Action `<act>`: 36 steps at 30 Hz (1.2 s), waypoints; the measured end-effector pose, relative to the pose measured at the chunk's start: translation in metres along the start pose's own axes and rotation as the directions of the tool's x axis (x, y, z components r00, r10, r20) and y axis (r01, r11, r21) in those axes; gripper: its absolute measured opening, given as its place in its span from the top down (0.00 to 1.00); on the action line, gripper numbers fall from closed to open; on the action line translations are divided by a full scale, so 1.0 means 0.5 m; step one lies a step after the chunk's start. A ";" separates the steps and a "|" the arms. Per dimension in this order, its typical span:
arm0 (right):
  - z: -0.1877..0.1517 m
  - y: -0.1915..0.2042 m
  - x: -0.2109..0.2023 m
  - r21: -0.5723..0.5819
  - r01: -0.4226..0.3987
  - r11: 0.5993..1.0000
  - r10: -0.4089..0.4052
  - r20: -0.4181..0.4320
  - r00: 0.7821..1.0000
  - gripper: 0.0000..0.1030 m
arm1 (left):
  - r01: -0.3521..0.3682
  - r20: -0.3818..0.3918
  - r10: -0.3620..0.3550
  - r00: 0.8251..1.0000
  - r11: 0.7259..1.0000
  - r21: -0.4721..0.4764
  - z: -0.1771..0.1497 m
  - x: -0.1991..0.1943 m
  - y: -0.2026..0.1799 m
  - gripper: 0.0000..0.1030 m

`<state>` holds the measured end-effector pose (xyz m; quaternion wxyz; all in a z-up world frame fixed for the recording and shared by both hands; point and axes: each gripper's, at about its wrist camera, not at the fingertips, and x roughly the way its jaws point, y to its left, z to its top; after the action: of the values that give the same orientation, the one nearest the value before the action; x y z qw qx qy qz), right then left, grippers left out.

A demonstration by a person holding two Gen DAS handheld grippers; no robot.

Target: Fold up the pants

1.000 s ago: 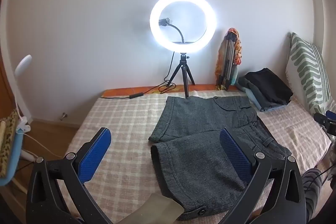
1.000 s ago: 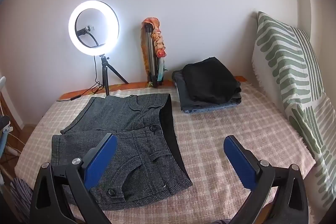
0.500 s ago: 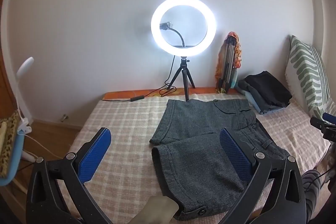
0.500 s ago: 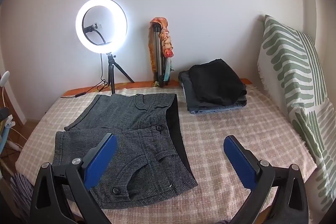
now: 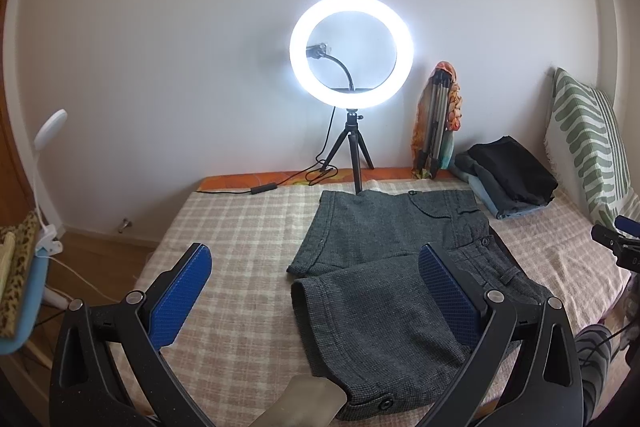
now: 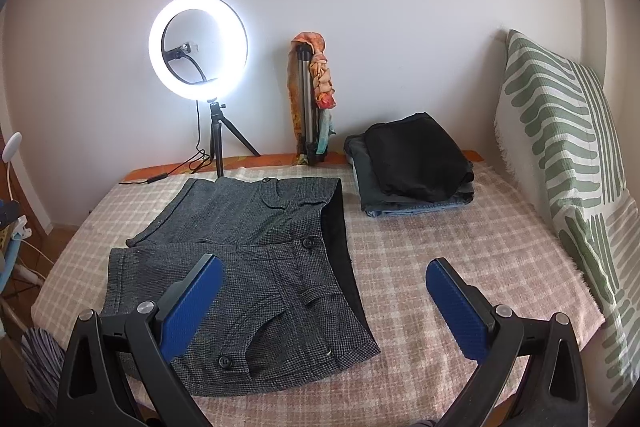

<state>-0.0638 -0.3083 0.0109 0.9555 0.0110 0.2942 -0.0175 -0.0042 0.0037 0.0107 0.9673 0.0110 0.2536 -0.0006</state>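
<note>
Grey shorts [image 6: 256, 267] lie flat and unfolded on the checked bed [image 6: 460, 267], waistband to the right; left gripper [image 5: 316, 295] and right gripper [image 6: 324, 291] both hover above, blue fingers [image 6: 192, 307] spread apart, holding nothing; folded clothes [image 6: 412, 167] stacked near the striped pillow [image 6: 568, 155]; ring light [image 5: 352, 61] lit behind.

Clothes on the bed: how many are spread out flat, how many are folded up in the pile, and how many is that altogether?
Spread flat: 1, the grey shorts.
Folded in the pile: 3 as far as I can tell, a black piece on a dark grey piece on a blue piece.
Total: 4.
</note>
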 end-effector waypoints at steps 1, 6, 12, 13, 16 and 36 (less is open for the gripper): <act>0.000 0.000 0.000 0.001 -0.001 1.000 0.001 0.001 1.000 0.00 | 0.000 0.000 0.000 1.000 1.000 -0.001 0.000 0.000 0.000 0.00; -0.002 -0.001 0.000 0.002 -0.004 1.000 0.004 0.000 1.000 0.00 | 0.000 0.001 0.000 1.000 1.000 0.000 -0.001 0.000 0.000 0.00; -0.001 0.001 0.000 0.004 -0.006 1.000 0.006 -0.002 1.000 0.00 | 0.000 0.002 0.000 1.000 1.000 0.000 -0.003 -0.002 0.000 0.00; -0.003 0.001 0.000 0.004 -0.007 1.000 0.007 -0.001 1.000 0.00 | 0.000 0.002 0.000 1.000 1.000 -0.001 -0.003 -0.001 0.000 0.00; -0.004 0.001 0.000 0.003 -0.008 1.000 0.008 0.000 1.000 0.00 | 0.001 0.003 -0.001 1.000 1.000 0.002 -0.003 -0.003 -0.001 0.00; -0.003 0.003 0.000 0.005 -0.015 1.000 0.015 -0.003 1.000 0.00 | -0.002 0.000 0.002 1.000 1.000 0.005 -0.005 -0.002 0.000 0.00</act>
<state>-0.0649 -0.3066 0.0096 0.9551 0.0156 0.2956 -0.0109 -0.0064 0.0040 0.0088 0.9672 0.0136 0.2536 -0.0001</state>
